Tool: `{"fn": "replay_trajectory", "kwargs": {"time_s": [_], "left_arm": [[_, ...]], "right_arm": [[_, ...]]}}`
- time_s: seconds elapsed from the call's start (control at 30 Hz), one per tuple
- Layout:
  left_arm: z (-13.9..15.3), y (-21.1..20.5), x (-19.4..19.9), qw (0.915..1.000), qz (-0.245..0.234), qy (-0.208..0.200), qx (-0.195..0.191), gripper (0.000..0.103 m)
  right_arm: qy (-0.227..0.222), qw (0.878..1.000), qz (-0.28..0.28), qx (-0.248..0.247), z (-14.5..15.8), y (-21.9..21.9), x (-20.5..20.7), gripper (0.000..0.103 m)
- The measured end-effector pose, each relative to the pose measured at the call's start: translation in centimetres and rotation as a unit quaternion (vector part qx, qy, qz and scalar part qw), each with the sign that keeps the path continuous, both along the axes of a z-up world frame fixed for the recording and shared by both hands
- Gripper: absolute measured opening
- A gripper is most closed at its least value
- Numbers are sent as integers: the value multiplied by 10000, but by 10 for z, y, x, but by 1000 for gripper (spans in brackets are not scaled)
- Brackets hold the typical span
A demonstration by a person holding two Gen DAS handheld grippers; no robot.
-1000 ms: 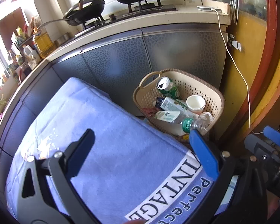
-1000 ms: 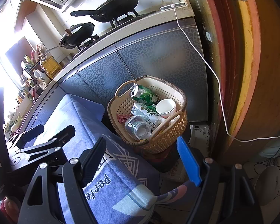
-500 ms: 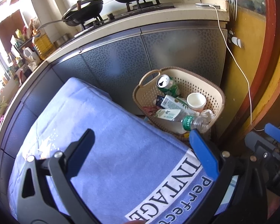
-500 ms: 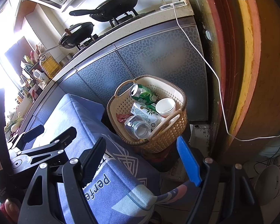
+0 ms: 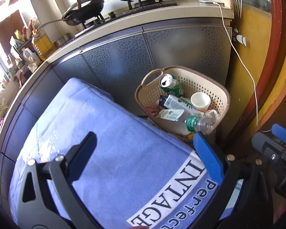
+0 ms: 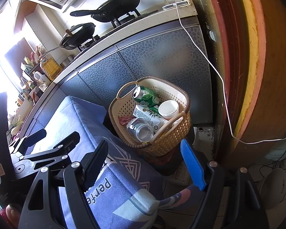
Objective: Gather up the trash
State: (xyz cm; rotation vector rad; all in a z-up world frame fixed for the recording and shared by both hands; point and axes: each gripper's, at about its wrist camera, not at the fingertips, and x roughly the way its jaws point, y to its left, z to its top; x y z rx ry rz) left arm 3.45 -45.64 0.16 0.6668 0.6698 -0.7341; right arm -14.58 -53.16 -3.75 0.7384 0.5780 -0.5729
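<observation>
**Both claws wide, basket of trash ahead**

Nearest, my left gripper stands wide apart with nothing between its fingers, over a blue woven cloth printed with white letters; the print is cut off at the frame's bottom edge. My right gripper is likewise spread and empty, above the same cloth's draped corner.

Beyond the cloth's far edge sits a tan perforated plastic basket with loop handles, against the cabinet front. Inside it, a clear crinkled plastic bottle lies on its side, long axis toward me in the right wrist view, its green label showing from the left wrist view. A white and green carton lies slanted behind it. A green can leans on the far rim, opened top pointing up-left. A white paper cup is tipped, mouth up. Something red is mostly hidden under the bottle.

Farther back, mottled grey cabinet doors rise to a pale counter with black pans on a stove.
</observation>
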Motion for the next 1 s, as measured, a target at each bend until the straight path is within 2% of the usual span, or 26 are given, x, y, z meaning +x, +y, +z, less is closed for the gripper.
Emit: {"fn": "replay_trajectory", "kwargs": {"time_s": [0.63, 1.0], "left_arm": [[-2, 1, 3, 10000, -32, 22, -38, 97], [-4, 2, 5, 9998, 31, 189, 22, 97]], "right_arm": [[13, 10000, 18, 17, -2, -2, 0, 78], [19, 10000, 17, 41, -1, -5, 1, 78]]}}
